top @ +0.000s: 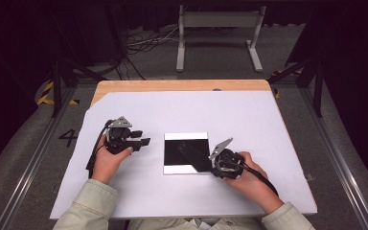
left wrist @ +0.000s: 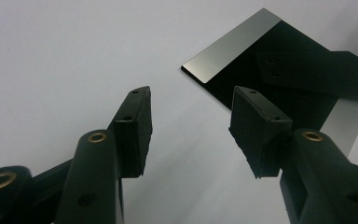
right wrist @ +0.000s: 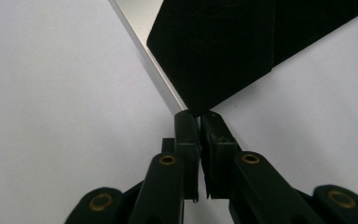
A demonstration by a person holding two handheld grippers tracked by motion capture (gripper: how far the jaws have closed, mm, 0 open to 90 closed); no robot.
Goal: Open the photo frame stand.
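Observation:
A square glossy plate (top: 186, 136) lies mid-table, dark in the middle with pale bands along its far and near edges. A black cloth (top: 202, 164) covers its near right corner. My right gripper (top: 212, 166) is shut on a corner of that cloth. In the right gripper view the cloth (right wrist: 223, 46) runs down into the closed jaws of the right gripper (right wrist: 199, 116), over the plate's silvery edge (right wrist: 140, 18). My left gripper (top: 143, 138) hovers left of the plate, open and holding nothing. In the left gripper view the left gripper (left wrist: 192, 93) faces the plate (left wrist: 233, 46) and the cloth (left wrist: 335, 77).
A large white sheet (top: 124, 191) covers most of the wooden table (top: 172, 85). Beyond the far edge stand a white metal frame (top: 218, 28) and loose cables (top: 143, 43) on the floor. Dark stands flank the table.

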